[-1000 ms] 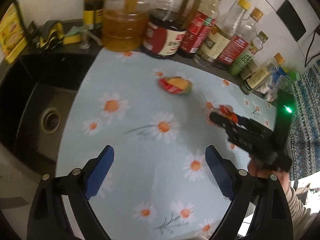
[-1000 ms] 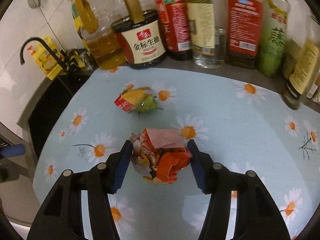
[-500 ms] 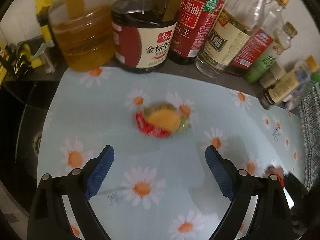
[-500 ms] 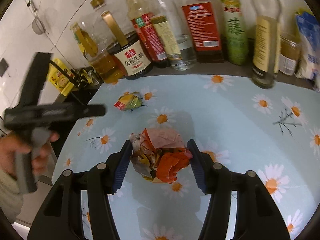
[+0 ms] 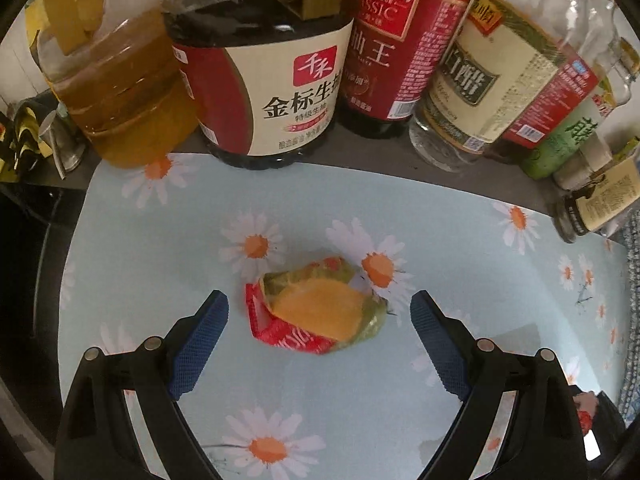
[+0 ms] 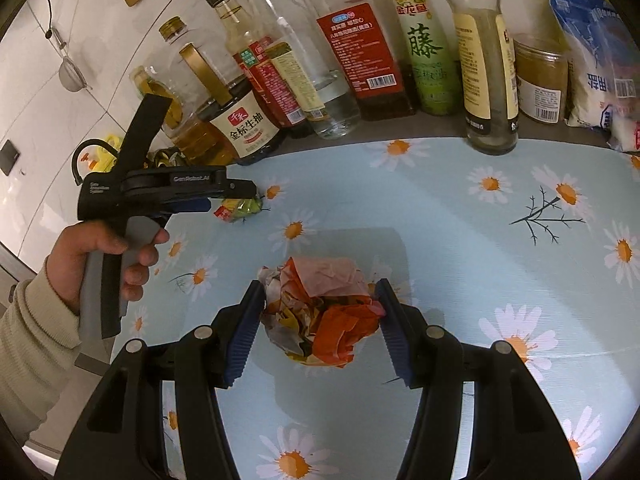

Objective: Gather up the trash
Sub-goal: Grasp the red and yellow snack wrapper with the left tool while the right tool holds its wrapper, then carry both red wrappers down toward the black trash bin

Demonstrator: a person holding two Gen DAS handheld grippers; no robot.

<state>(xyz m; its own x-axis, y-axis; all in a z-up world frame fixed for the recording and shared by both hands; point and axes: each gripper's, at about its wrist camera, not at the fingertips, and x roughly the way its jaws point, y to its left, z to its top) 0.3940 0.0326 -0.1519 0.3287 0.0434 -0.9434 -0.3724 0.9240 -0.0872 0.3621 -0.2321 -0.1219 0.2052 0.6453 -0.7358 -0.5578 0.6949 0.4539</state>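
A crumpled red, yellow and green snack wrapper point(image 5: 320, 312) lies on the daisy-print mat point(image 5: 360, 400). My left gripper point(image 5: 319, 308) points steeply down over it. Its blue pads point(image 5: 200, 340) stand wide on either side of the wrapper without touching it, and the jaws are closing a little. In the right wrist view the same wrapper point(image 6: 239, 211) sits just beyond the left gripper's tip point(image 6: 208, 200), which a hand point(image 6: 100, 256) holds. My right gripper point(image 6: 320, 292) is shut on a wad of crumpled orange, pink and white paper point(image 6: 324, 312), held above the mat.
A row of oil, soy sauce and vinegar bottles point(image 5: 272, 92) lines the back edge close behind the wrapper. A dark sink point(image 5: 28, 280) drops off at the left of the mat. Jars and a blue-and-white bag point(image 6: 596, 60) stand at the back right.
The left gripper came forward and down, from short of the wrapper to straddling it. The right gripper, still holding the paper wad, swung right, so the left hand and gripper entered its view.
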